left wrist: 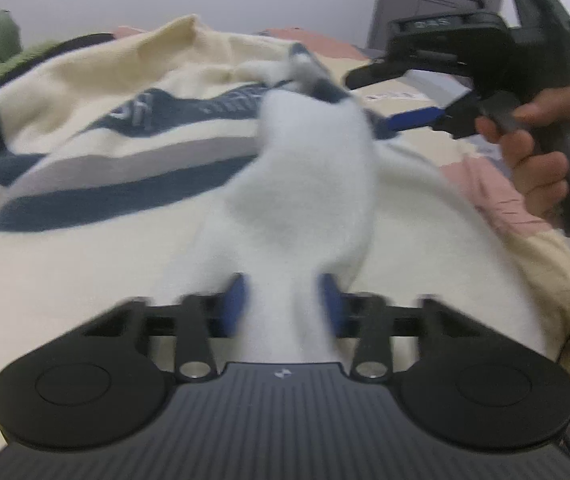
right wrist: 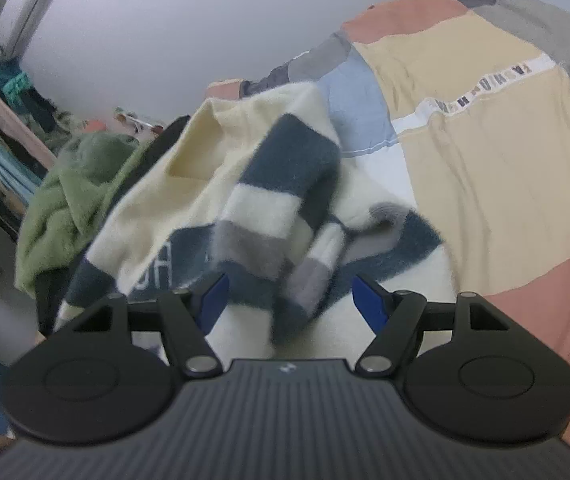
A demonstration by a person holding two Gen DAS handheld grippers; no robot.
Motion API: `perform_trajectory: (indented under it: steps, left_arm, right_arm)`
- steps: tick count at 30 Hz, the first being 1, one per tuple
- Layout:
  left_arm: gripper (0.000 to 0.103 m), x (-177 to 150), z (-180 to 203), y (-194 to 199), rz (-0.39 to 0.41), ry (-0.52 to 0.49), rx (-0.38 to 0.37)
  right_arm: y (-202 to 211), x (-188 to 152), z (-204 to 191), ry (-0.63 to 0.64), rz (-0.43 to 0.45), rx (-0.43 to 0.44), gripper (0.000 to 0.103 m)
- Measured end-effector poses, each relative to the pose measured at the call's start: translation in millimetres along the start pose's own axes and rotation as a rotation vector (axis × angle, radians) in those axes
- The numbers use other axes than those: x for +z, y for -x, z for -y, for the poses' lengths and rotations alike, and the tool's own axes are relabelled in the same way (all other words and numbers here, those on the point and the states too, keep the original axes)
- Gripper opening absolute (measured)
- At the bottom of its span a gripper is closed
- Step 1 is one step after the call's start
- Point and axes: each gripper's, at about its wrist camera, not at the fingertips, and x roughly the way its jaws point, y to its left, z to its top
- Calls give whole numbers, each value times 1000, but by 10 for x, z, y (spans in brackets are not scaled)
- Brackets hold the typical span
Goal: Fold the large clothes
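Sweater (left wrist: 85, 148): cream with dark blue and grey stripes, lying rumpled on the bed (right wrist: 485, 152), over its patchwork cover.
Left tongs (left wrist: 283, 304): closed on a raised white fold of the sweater; the blue pads press the cloth from both sides. Motion blur hides the fingertips.
Right tongs (right wrist: 291, 300): jaws wide apart, nothing between the pads; a striped sleeve (right wrist: 285, 208) hangs just in front, blurred, and I cannot tell if it touches them.
Right hand (left wrist: 541, 160): grips the handle, partly cut off at the picture edge.
Green garment (right wrist: 69, 192): at the bed's far edge, beside the sweater.
Printed letters on sweater: too blurred to read.
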Motion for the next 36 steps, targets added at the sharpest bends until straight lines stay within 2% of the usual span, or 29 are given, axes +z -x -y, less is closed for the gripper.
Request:
perform_trajectory:
  steps: [1,5,9,12,14,18,21,23,25,27,29,31,33,36]
  left_arm:
    - [10,15,-55,28,3,28,1]
    - [8,95,-446,290,73,217,63]
    - [7,88,-1030,533,154,497,73]
    - [7,76,-1355,534,164,655,25]
    - [7,53,-1470,513,154,715,2]
    - [7,55,-1517,516,147,727,-10]
    - [7,79,-1538,523,149,717,-24]
    - [8,76,-1574,513,152,718,-39]
    - [8,64,-1608,548,167,729,-58]
    - [9,70,-1623,594,188,723,-62]
    - [14,89,-1615,634,210,715,-82]
    - [31,107,-1584,668,235,702,-103]
    - [42,127,-1525,690,255,675,-112]
    - [43,171,-1381,646,263,599,-140]
  right_arm:
    - [-10,3,24,-15,3,9,71]
    - [-77,4,149,-90,4,30,71]
    - [-187,-2,304,-206,8,60,71]
    - [-324,8,375,-271,16,89,71]
    - [-445,46,371,-294,31,102,70]
    - [-714,139,316,-309,33,112,70]
    - [-943,183,270,-301,36,80,69]
    - [-1078,202,240,-291,39,84,63]
    - [-1119,248,224,-278,47,106,43]
    - [-1114,332,251,-290,56,136,29]
    - [-1022,438,295,-293,101,164,26]
    - [-889,560,368,-286,166,174,25]
    - [-809,667,502,-320,205,177,24]
    - [-793,744,711,-360,226,154,24]
